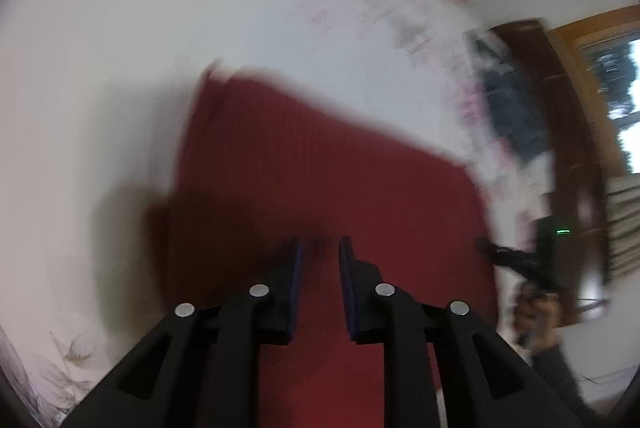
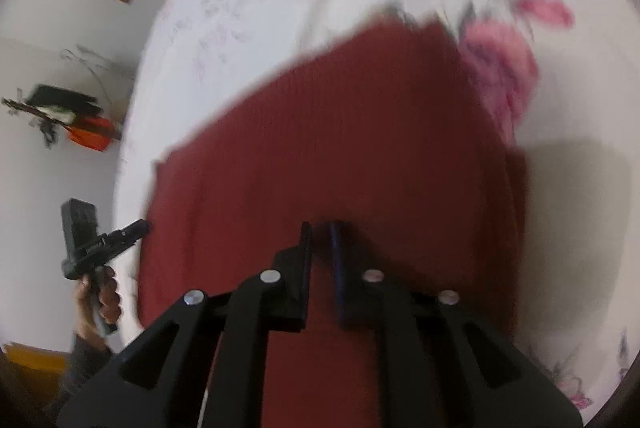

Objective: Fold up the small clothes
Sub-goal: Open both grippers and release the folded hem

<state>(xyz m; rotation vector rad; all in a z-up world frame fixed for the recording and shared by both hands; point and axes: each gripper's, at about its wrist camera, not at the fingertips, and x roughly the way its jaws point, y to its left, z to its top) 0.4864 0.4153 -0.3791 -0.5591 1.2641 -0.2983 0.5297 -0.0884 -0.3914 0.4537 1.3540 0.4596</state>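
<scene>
Garment: a dark red ribbed cloth [image 1: 320,156] lies flat on the bed, near its edge, already squared into a rough rectangle.
Bed: a white sheet with pink flowers [image 2: 500,60] carries it; both views are blurred.
Left gripper [image 1: 320,256]: jaws apart with red showing between them, nothing pinched, poised over the near part of the cloth.
Right gripper [image 2: 320,236]: jaws a narrow gap apart, also over the near part; whether they touch fabric I cannot tell.
Key relation: the cloth stretches away from both grippers toward its far edge, each about equally close.
Judgement: a near-to-far fold looks likely.
Surroundings: a window [image 1: 616,88] beyond the bed.
</scene>
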